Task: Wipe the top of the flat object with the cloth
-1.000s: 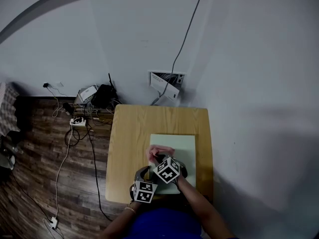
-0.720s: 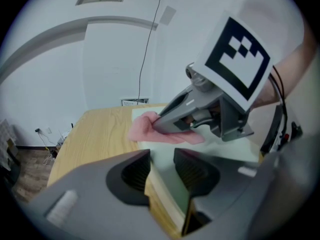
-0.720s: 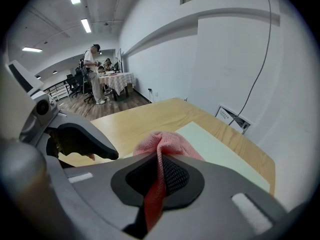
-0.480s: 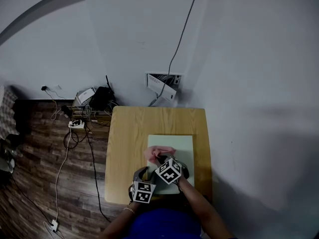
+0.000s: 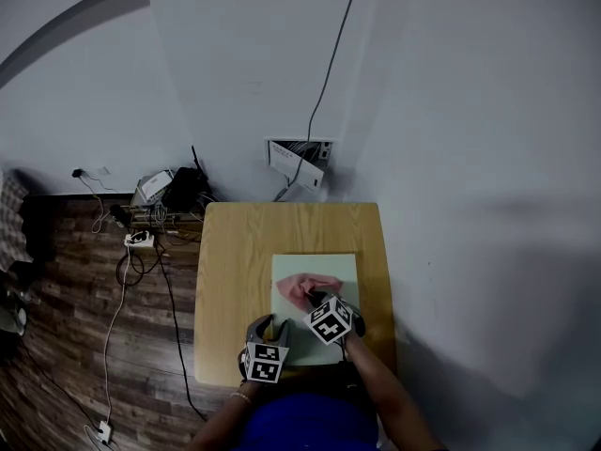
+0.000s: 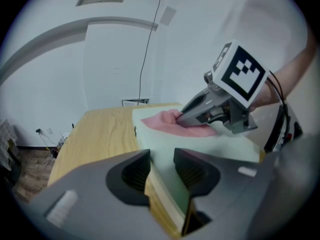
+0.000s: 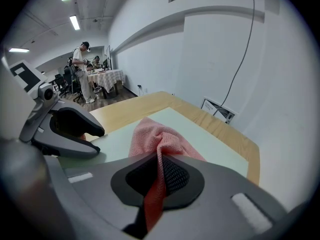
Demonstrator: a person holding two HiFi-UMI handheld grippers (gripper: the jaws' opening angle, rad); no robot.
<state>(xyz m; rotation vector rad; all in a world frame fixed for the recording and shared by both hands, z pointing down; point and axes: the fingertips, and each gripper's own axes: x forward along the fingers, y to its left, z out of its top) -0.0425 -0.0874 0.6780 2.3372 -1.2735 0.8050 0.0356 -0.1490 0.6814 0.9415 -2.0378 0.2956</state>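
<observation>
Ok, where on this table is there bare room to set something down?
Bare wood runs down the table left of the green board, and across the far end toward the wall. The strip right of the board is narrow. The near end is crowded: the cloth, right hand-held gripper and left hand-held gripper meet there.

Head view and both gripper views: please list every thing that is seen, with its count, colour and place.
rectangular wooden table: one, light brown, against the white wall.
flat rectangular board: one, pale green, on the table's right half.
woven cloth: one, pink, on the board.
thin wall cable: one, black, running up the wall.
plastic power strip: one, white, on floor left of table.
left gripper: one, grey, fingers clamp board's near corner.
right gripper: one, grey, fingers pinch the cloth.
</observation>
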